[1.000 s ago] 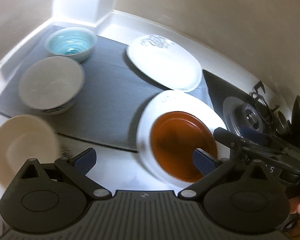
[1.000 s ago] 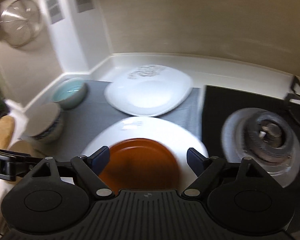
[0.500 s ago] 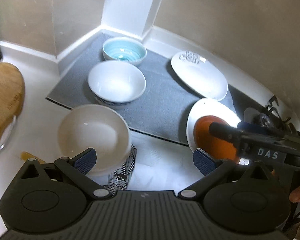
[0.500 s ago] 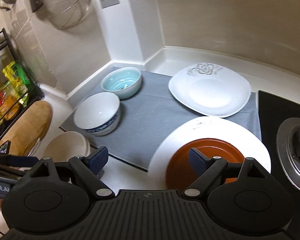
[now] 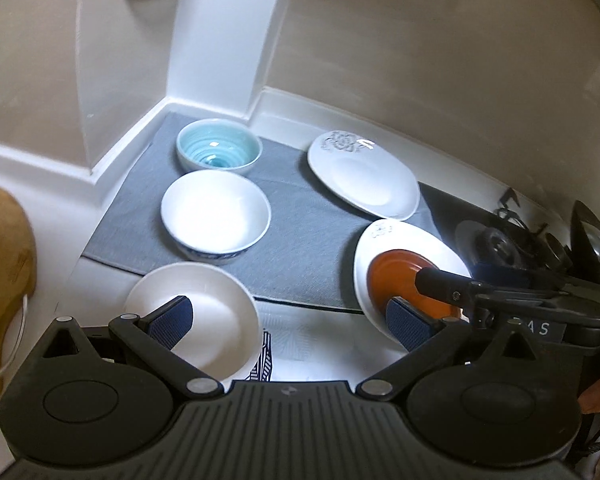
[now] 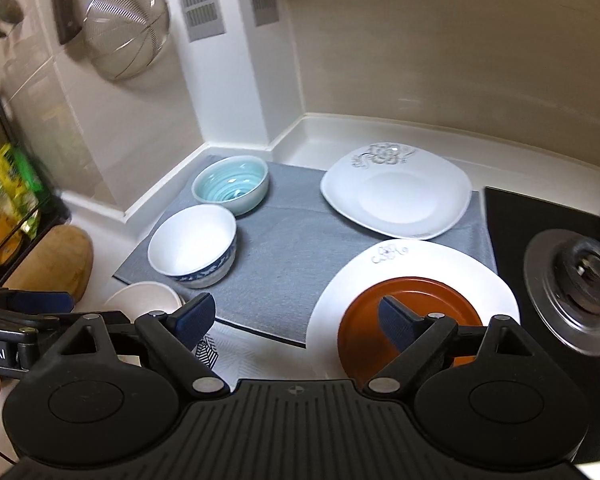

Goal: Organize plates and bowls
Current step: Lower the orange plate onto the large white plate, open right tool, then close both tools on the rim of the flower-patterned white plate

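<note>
On a grey mat (image 5: 300,240) stand a teal bowl (image 5: 219,151), a white bowl with a blue band (image 5: 215,215) and a squarish white plate with a flower print (image 5: 364,176). A small brown plate (image 6: 410,328) lies on a round white plate (image 6: 412,264) at the mat's near right corner. A plain white bowl (image 5: 204,312) sits on the counter in front of the mat. My left gripper (image 5: 288,318) hangs open above that bowl, holding nothing. My right gripper (image 6: 296,318) is open and empty over the brown plate's left edge.
A gas burner (image 6: 580,276) on a black hob lies right of the plates. A wooden board (image 6: 52,260) leans at the left by a rack of packets. A wire strainer (image 6: 126,28) hangs on the wall. A patterned cloth (image 5: 300,344) lies under the near bowl.
Both grippers have pulled back and risen, so the whole mat and all bowls now show. The left view swung from the brown plate toward the plain white bowl. No dish has moved.
</note>
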A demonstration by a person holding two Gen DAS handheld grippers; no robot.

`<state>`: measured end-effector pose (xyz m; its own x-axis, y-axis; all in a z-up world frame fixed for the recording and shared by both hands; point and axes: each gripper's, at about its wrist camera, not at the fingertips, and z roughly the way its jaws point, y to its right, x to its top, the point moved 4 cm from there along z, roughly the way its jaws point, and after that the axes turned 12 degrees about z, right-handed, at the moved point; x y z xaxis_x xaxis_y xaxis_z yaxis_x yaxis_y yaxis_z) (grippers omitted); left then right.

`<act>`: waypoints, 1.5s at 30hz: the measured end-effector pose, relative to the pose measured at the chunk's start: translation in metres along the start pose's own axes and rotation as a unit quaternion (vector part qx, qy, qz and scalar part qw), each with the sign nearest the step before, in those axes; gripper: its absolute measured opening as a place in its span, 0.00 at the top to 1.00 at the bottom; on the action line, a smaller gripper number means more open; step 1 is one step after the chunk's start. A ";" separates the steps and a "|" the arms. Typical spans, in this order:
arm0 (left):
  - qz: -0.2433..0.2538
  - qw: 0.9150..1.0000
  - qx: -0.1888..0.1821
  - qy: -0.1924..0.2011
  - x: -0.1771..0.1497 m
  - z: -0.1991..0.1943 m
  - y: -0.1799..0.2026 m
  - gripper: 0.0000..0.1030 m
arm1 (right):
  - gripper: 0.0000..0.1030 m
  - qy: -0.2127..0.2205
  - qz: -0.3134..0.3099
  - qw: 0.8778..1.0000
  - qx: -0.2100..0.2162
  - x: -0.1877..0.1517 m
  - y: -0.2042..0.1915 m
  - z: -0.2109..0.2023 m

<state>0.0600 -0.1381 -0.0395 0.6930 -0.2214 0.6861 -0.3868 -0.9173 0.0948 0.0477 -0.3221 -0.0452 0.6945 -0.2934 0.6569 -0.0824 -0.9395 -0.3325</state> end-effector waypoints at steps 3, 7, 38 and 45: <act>0.018 1.000 -0.008 0.009 0.004 -0.001 0.004 0.00 | 0.13 0.014 0.014 1.000 -0.013 -0.001 0.003 -0.007; 0.034 0.999 -0.022 0.014 0.011 0.001 0.009 0.00 | 0.12 0.030 0.038 0.998 -0.029 -0.006 0.011 -0.017; -0.004 0.995 0.041 -0.090 0.178 0.252 0.039 0.00 | 0.10 0.008 0.205 0.978 0.026 0.104 0.189 0.138; -0.026 0.992 0.033 -0.117 0.202 0.309 0.026 0.00 | 0.10 -0.042 0.206 0.977 0.046 0.111 0.196 0.194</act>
<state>0.3783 -0.3089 -0.1216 0.8364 -0.2373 0.4941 -0.3117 -0.9474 0.0727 0.2475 -0.5046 -0.1686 0.6720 -0.6239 0.3990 -0.3051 -0.7241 -0.6186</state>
